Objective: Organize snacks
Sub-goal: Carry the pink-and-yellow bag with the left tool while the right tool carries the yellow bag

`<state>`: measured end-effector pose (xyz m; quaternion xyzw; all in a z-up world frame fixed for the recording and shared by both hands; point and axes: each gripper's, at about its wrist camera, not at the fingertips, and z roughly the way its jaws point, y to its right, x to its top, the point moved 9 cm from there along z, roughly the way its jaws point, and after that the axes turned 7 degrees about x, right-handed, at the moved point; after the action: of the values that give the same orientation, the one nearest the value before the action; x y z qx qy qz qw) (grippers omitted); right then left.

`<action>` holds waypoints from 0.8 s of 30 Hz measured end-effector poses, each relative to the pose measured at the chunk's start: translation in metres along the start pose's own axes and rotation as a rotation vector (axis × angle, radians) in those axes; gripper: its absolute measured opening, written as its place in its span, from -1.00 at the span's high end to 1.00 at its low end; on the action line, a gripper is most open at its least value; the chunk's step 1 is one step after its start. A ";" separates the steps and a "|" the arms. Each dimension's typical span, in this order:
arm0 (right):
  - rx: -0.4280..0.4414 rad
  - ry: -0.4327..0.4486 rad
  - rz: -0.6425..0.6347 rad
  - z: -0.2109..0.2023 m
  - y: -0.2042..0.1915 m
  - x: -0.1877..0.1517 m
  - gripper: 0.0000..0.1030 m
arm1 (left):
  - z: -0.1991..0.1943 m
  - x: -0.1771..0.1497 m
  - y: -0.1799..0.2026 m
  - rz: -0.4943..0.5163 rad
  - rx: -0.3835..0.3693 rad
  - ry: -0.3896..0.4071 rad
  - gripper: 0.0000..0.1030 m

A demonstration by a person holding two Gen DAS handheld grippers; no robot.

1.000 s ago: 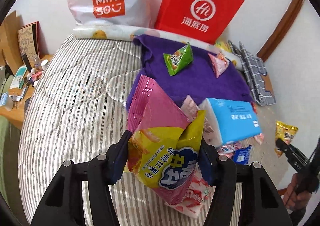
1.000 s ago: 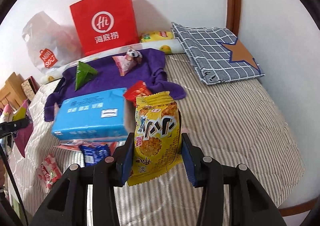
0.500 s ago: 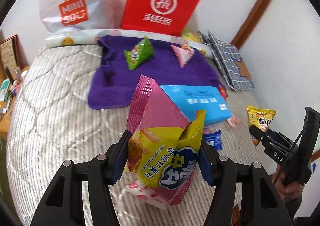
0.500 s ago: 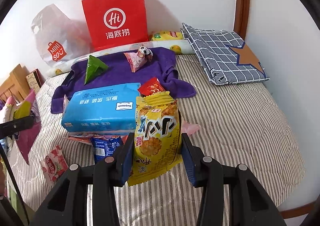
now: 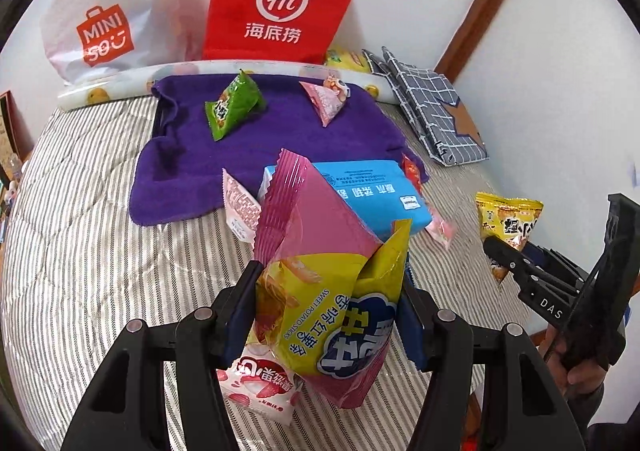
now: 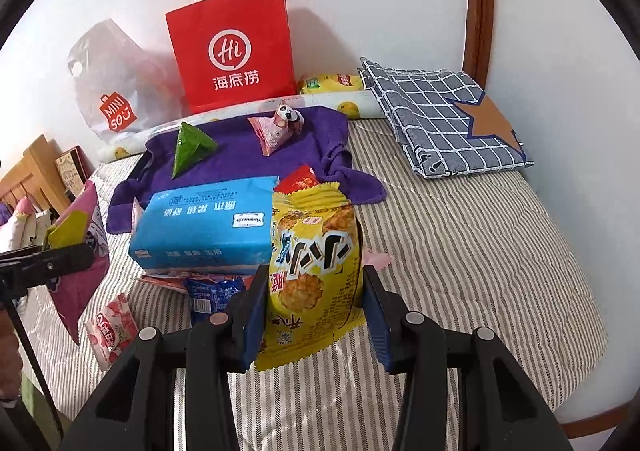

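Jaws of both downward-tilted grippers clamped: left gripper (image 5: 326, 307) on pink-and-yellow bag (image 5: 320, 275), right gripper (image 6: 314, 303) on yellow cracker bag (image 6: 314, 271).

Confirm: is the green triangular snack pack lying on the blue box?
No, the green triangular pack lies on the purple towel, apart from the blue box.

Bright, even light; soft shadows behind bags on wall; strong fisheye bending, black vignette at corners; focus sharp.
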<state>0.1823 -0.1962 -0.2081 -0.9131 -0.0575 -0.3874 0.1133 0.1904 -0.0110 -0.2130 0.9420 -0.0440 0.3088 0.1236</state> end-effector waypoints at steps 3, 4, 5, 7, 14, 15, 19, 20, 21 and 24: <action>0.006 0.001 0.003 0.000 -0.002 0.001 0.19 | 0.001 0.000 0.001 -0.005 -0.005 -0.002 -0.19; 0.006 0.001 0.001 -0.001 -0.002 0.001 0.19 | 0.001 0.000 0.002 -0.006 -0.009 -0.002 -0.19; 0.004 0.003 -0.002 -0.002 -0.003 0.002 0.19 | 0.001 0.000 0.002 -0.006 -0.013 -0.004 -0.19; 0.003 0.013 -0.014 -0.005 -0.003 0.006 0.19 | 0.000 0.003 0.003 -0.006 -0.015 -0.004 -0.19; 0.005 0.041 -0.012 -0.009 -0.006 0.017 0.19 | -0.004 0.005 0.004 -0.012 -0.025 0.010 -0.20; 0.005 0.046 -0.015 -0.010 -0.008 0.019 0.19 | -0.004 0.005 0.004 -0.013 -0.030 0.008 -0.20; 0.010 0.062 -0.026 -0.012 -0.012 0.025 0.19 | -0.007 0.007 0.007 -0.010 -0.031 0.012 -0.20; 0.009 0.064 -0.026 -0.011 -0.012 0.025 0.19 | -0.008 0.008 0.007 -0.007 -0.030 0.018 -0.20; 0.011 0.063 -0.023 -0.011 -0.012 0.025 0.19 | -0.009 0.008 0.006 -0.007 -0.029 0.023 -0.20; 0.017 0.056 -0.019 -0.010 -0.013 0.024 0.19 | -0.012 0.007 0.004 -0.017 -0.030 0.025 -0.20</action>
<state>0.1897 -0.1854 -0.1822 -0.9003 -0.0662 -0.4134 0.1192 0.1889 -0.0117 -0.1984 0.9366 -0.0391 0.3186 0.1408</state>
